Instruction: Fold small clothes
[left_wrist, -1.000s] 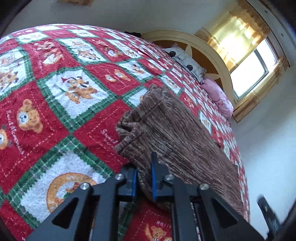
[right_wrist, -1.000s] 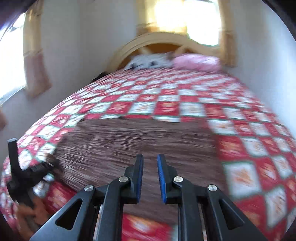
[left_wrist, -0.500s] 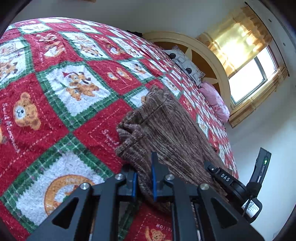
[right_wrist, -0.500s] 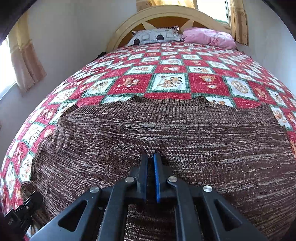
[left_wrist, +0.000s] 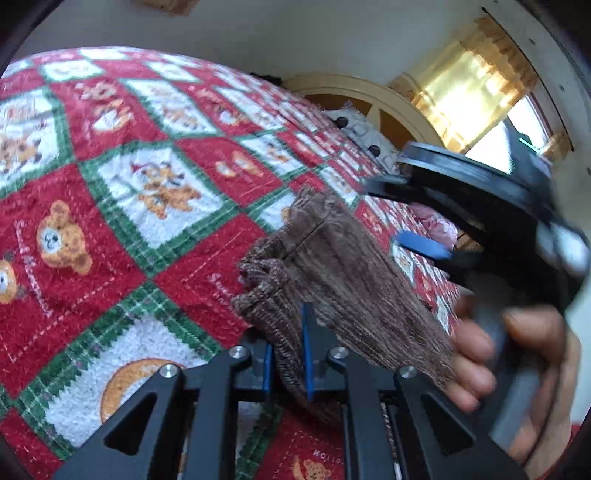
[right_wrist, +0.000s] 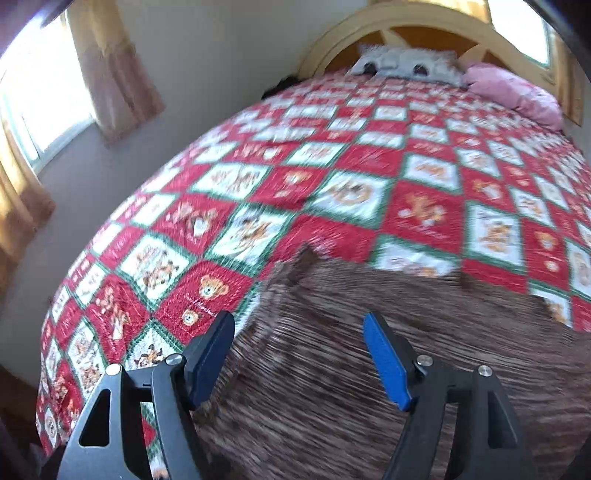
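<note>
A brown knitted garment (left_wrist: 343, 273) lies on the red, white and green bear quilt (left_wrist: 110, 221). My left gripper (left_wrist: 288, 354) is shut on the garment's near ribbed edge. In the right wrist view the same garment (right_wrist: 369, 369) spreads under my right gripper (right_wrist: 299, 354), which is open wide and empty just above the knit. The right gripper and the hand holding it also show in the left wrist view (left_wrist: 480, 229), above the garment's right side.
The wooden arched headboard (right_wrist: 406, 26) stands at the far end, with a grey pillow (right_wrist: 402, 64) and a pink pillow (right_wrist: 513, 92) in front of it. Curtained windows (right_wrist: 48, 92) flank the bed. The wall runs along the bed's left side.
My right gripper has opened wide and let go of the garment, moving toward its left part. My left gripper stays shut on the edge; the right gripper now looms close in its view.
</note>
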